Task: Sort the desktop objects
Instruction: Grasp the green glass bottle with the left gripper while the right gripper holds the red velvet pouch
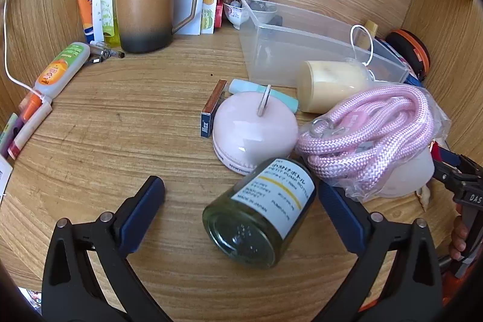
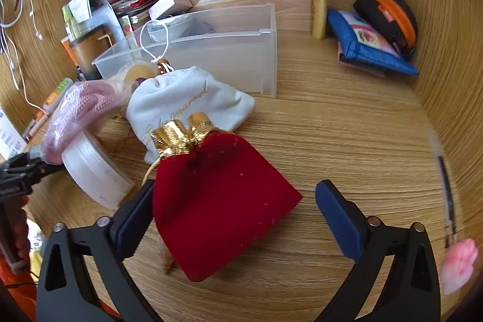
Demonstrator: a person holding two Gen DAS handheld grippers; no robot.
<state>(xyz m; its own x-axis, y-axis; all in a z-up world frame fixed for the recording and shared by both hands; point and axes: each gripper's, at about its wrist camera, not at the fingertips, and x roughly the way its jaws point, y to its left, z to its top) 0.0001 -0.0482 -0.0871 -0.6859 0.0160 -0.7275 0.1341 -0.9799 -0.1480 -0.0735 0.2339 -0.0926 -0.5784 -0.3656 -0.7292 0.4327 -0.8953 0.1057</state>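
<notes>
The small glass pump bottle (image 1: 259, 213) lay on its side on the tabletop (image 1: 120, 141) between the 2 fingers of the left tool (image 1: 241, 201), base toward the camera, nearer the right finger than the left; the tool stood wide open and held nothing. It looked hard, smooth and liable to roll, probably light but breakable, so a grip across the labelled barrel would likely hold better than one at the slick base. In front of the right tool (image 2: 235, 201), likewise spread wide and holding nothing, the red velvet pouch (image 2: 217, 195) lay flat with its edge against the left finger; soft and limp, it would probably bunch, and its gathered gold neck (image 2: 181, 135) seemed the firmest hold. Just beyond the bottle sat a pink domed gadget (image 1: 253, 125) and bagged pink rope (image 1: 368, 125), crowding the left tool's far right. Past the pouch lay a pale drawstring bag (image 2: 193, 98), then the clear plastic bin (image 2: 241, 50), apparently the sorting target. Open wood lay to the left of the left tool and to the right of the right tool, bounded by the wooden side walls (image 2: 437, 50).
</notes>
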